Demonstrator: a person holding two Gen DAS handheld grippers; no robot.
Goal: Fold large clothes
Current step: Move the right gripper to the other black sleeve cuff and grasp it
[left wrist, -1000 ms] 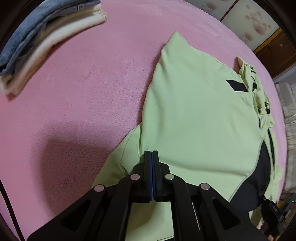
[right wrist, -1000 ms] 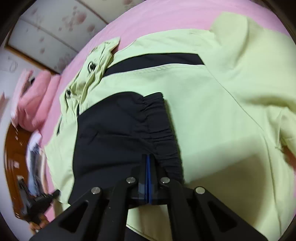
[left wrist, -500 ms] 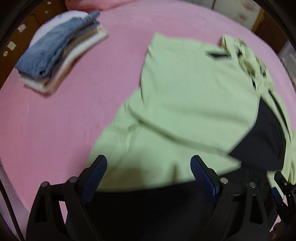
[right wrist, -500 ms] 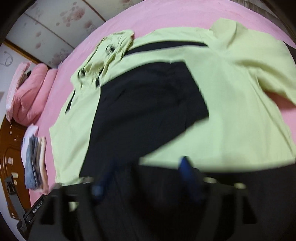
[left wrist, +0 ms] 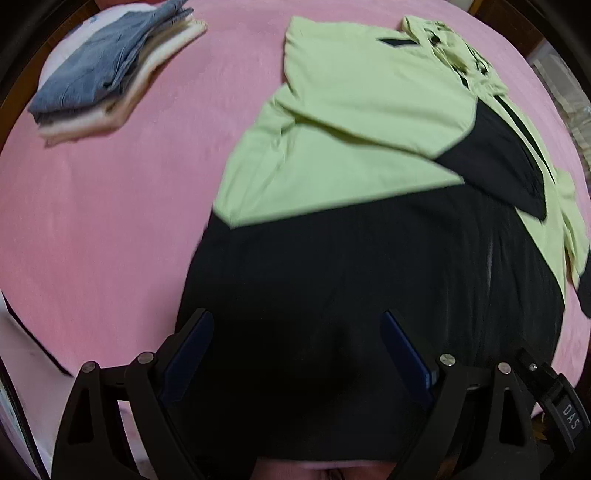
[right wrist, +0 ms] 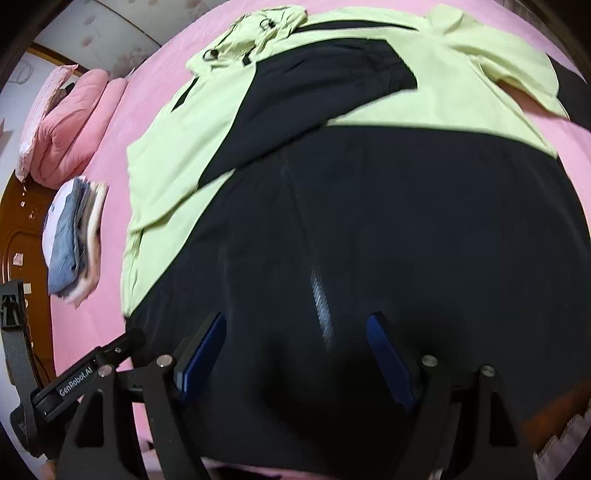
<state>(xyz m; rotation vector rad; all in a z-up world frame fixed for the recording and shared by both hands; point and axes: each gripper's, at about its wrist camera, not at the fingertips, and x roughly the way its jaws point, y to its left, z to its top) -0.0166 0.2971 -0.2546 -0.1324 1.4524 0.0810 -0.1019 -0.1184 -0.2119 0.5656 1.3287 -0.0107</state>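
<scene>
Left wrist view: we held the left gripper [left wrist: 297,354] and right gripper [right wrist: 295,350] spread, empty; ahead, the jacket [left wrist: 354,122] had both sleeves folded, body fold remained.

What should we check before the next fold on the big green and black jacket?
1. Left gripper open and empty: ok, its jaws stand wide apart over the black hem.
2. Right gripper open and empty: ok, jaws apart, nothing between them.
3. Jacket lies flat on the pink bed: mostly ok; the hood is bunched up.
4. Both sleeves folded in: ok, both lie across the body.
5. Pile of folded clothes out of the way: ok, it sits apart from the jacket.
6. Hem edge easy to pinch: cannot tell, it is dark and blurred.
</scene>
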